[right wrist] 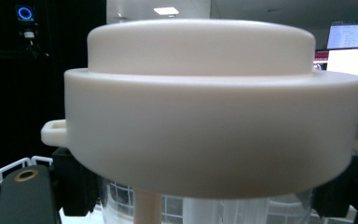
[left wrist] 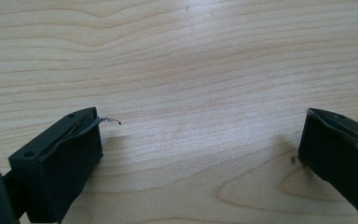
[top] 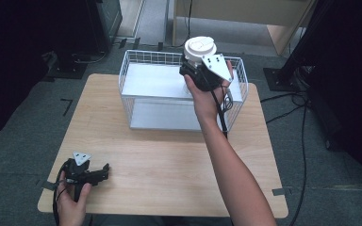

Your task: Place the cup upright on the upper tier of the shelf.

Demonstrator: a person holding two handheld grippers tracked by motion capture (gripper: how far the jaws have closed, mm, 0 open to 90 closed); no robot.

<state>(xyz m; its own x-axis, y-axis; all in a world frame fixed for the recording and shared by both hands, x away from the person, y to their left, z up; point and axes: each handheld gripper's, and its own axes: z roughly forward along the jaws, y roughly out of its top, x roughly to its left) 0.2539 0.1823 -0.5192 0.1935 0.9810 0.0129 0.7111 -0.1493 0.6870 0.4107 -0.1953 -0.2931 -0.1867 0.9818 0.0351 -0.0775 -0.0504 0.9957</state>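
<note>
No readable writing is seen on the white-lidded clear jar or elsewhere. The jar is clamped between the jaws of the right gripper, just under its lid, and is held over the wire basket with the arm outstretched. The left gripper is rested on the wooden table, jaws spread wide with bare wood between them.

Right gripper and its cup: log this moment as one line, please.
right gripper: shut on lidded cup, above wire basket | left gripper: open, empty, low over table | cup not yet set down
</note>
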